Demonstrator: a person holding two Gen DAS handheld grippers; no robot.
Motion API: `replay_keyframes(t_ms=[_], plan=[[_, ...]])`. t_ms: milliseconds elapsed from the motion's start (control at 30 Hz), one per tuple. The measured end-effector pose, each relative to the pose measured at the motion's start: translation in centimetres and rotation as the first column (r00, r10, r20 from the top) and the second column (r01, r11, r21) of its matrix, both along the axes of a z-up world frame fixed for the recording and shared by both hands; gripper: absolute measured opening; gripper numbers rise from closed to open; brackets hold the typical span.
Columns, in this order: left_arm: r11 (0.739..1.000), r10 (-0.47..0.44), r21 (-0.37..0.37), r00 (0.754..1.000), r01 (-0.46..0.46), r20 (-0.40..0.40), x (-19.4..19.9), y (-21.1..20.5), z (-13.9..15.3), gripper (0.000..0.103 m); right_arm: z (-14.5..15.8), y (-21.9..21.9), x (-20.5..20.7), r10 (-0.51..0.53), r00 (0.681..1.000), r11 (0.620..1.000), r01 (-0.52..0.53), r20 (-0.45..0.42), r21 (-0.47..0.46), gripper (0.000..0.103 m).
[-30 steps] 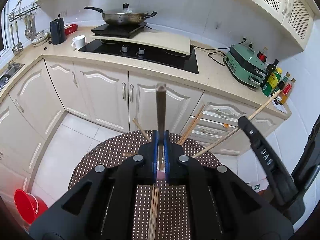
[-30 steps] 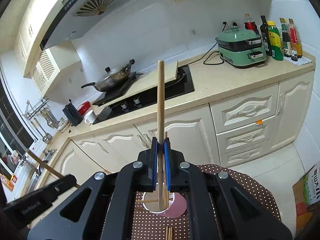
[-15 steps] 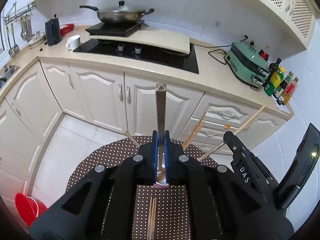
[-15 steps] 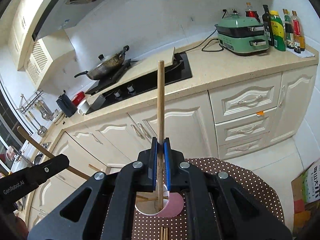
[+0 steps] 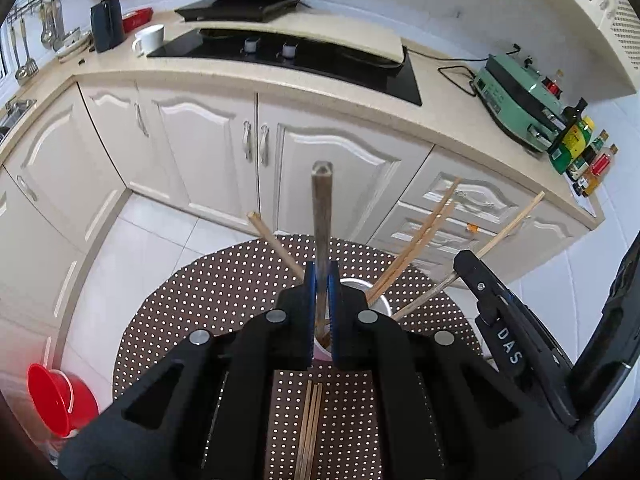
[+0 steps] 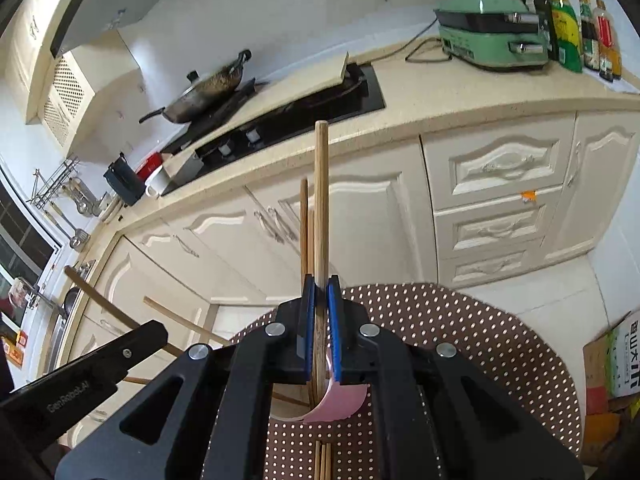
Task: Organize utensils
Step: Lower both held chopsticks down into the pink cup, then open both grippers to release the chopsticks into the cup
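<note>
Bottom centre of both views: loose chopsticks [image 5: 308, 428] lie flat on the dotted round table [image 5: 224, 280], just under the gripper bodies.

Left gripper [image 5: 321, 280], angled steeply down, blue pads clamped on a dark chopstick [image 5: 322, 208] that rises straight up mid-frame; its lower end sits over the pink cup [image 5: 322, 354].

Right gripper [image 6: 321, 284], also pitched down, clamped on a lighter chopstick [image 6: 321, 200], upright, lower end inside the cup's mouth [image 6: 340, 404]. Other sticks [image 5: 416, 240] already lean out of the cup toward the right.

Table rim curves close beyond the cup; white floor tiles [image 5: 132, 248] open past it, then cream cabinets [image 5: 208, 136] and countertop [image 5: 440, 108] across the upper frame.
</note>
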State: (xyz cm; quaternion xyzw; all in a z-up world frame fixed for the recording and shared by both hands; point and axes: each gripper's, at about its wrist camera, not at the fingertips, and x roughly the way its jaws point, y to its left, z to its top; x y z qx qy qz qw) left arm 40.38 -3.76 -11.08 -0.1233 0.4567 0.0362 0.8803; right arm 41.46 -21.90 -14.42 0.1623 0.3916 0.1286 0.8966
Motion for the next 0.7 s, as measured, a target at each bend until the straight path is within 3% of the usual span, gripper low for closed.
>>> replay_keyframes(t_ms=[133,267,433,700], plan=[[0.999,-0.018,-0.037,1.000,0.018,0.004,0.3,0.2,-1.2,0.006,-1.0,0.2,0.4,0.012,0.999,1.000,-0.011,-0.035,0.015,0.009],[0.999,-0.036,-0.029,0.999,0.036,0.003,0.6,0.3,-2.0,0.007,-1.2,0.2,0.4,0.015,0.999,1.000,-0.015,-0.052,0.007,0.011],[0.996,-0.084,-0.007,0.995,0.083,-0.047,0.9,-0.1,-2.8,0.007,-1.3,-0.4,-0.1,-0.003,0.998,1.000,0.003,-0.059,-0.006,0.055],[0.992,-0.122,0.024,0.989,0.124,-0.086,0.0,-0.7,-3.4,0.007,-1.3,-1.1,-1.4,-0.027,0.997,0.998,0.023,-0.069,-0.055,0.067]])
